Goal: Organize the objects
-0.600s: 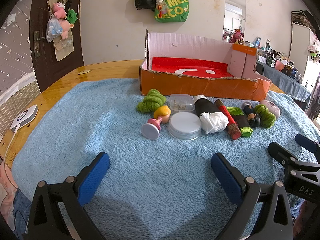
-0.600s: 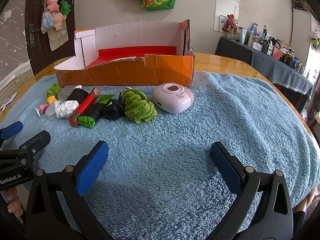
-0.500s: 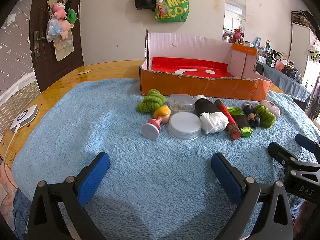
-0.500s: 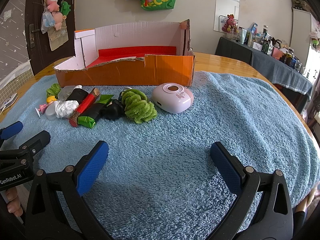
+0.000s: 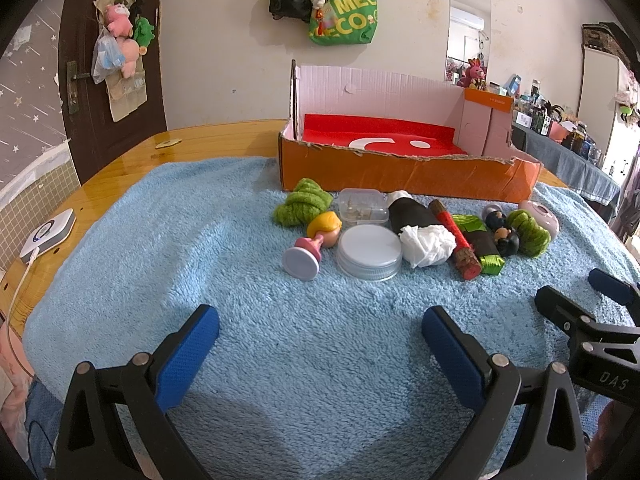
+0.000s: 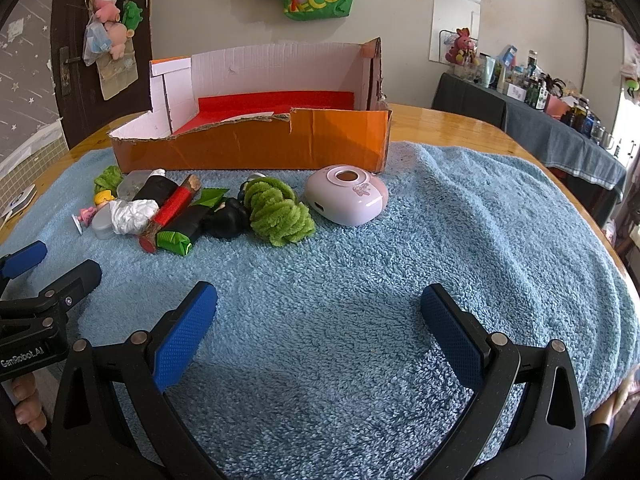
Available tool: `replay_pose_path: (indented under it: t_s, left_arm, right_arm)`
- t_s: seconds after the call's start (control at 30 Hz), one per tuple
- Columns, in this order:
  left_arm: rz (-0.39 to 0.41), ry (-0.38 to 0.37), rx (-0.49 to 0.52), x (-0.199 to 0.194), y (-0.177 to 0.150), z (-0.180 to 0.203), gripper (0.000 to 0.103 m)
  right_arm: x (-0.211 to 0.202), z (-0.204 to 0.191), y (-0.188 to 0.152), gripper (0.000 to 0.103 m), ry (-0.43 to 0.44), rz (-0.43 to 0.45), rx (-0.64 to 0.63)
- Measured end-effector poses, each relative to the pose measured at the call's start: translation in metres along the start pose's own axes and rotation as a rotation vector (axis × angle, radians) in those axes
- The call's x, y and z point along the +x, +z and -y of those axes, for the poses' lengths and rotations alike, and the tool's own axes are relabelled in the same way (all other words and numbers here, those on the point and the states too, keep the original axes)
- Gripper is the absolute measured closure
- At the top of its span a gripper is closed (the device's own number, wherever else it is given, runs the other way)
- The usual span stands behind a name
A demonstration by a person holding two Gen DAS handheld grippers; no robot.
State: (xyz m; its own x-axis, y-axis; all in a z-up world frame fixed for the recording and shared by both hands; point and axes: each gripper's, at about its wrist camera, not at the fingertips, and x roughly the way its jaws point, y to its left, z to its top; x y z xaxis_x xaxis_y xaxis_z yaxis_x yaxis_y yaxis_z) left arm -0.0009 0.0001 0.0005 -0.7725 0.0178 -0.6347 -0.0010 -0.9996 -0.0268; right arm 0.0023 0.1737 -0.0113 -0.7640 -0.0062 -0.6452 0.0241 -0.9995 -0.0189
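Note:
A row of small objects lies on the blue towel (image 5: pixel 200 248) in front of an orange cardboard box (image 5: pixel 404 172) with a red floor. Among them are a green yarn bundle (image 5: pixel 302 202), a doll figure on a pink stand (image 5: pixel 314 240), a white-lidded tin (image 5: pixel 369 251), crumpled white tissue (image 5: pixel 428 245), a red stick (image 5: pixel 456 236) and a pink rounded device (image 6: pixel 347 195). My left gripper (image 5: pixel 318 338) hovers open over bare towel, well short of the row. My right gripper (image 6: pixel 318 320) is open too, nearer than the pink device, with nothing between its fingers.
The towel covers a round wooden table (image 5: pixel 120 160). A white gadget with a cable (image 5: pixel 48 236) sits at the table's left edge. A dark-clothed side table (image 6: pixel 560 140) crowded with bottles stands at the right. Bags hang on the wall (image 5: pixel 344 8) behind the box.

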Motion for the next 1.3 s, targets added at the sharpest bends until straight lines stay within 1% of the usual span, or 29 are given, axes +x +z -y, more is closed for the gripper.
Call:
replay_pose_path:
  t_s: [0.07,0.17,0.33,0.5,0.6,0.63,0.77,0.9,1.07,1.17,1.3]
  left_arm:
    - [-0.023,-0.013,-0.010,0.001,0.004,0.005,0.000]
    - [-0.038,-0.042,-0.038,0.004,0.013,0.000,0.000]
    - [-0.035,-0.022,-0.030,0.000,0.031,-0.012,0.000]
    - [-0.046,-0.024,-0.011,0.004,0.054,-0.025,0.000]
    - [-0.075,-0.032,0.010,0.012,0.068,-0.033,0.000]
    - [-0.098,-0.038,0.023,0.017,0.073,-0.036,0.000]
    - [-0.161,-0.048,0.053,0.035,0.085,-0.046,0.000]
    - [-0.200,-0.073,0.073,0.047,0.094,-0.053,0.000]
    - [-0.246,-0.096,0.115,0.063,0.096,-0.054,0.000]
    - [-0.254,-0.126,0.113,0.068,0.096,-0.055,0.000]
    - [-0.256,-0.132,0.123,0.071,0.095,-0.054,0.001]
  right_arm:
    - [-0.001,0.004,0.001,0.000,0.006,-0.006,0.000]
    - [0.001,0.006,0.005,0.000,0.022,-0.014,0.005]
    - [-0.002,0.010,0.019,0.000,0.013,-0.008,0.013]
    - [0.002,0.020,0.045,0.000,0.001,-0.005,0.015]
    - [0.008,0.031,0.059,0.000,0.023,-0.024,0.042]
    - [0.011,0.034,0.062,0.000,0.033,-0.032,0.050]
    - [0.027,0.053,0.076,0.000,0.079,-0.097,0.080]
    - [0.039,0.057,0.084,0.000,0.071,-0.142,0.021]
    - [0.054,0.058,0.082,0.000,0.085,-0.203,-0.023]
    - [0.057,0.058,0.081,0.000,0.102,-0.213,-0.031]
    - [0.060,0.054,0.080,0.000,0.098,-0.220,-0.067]
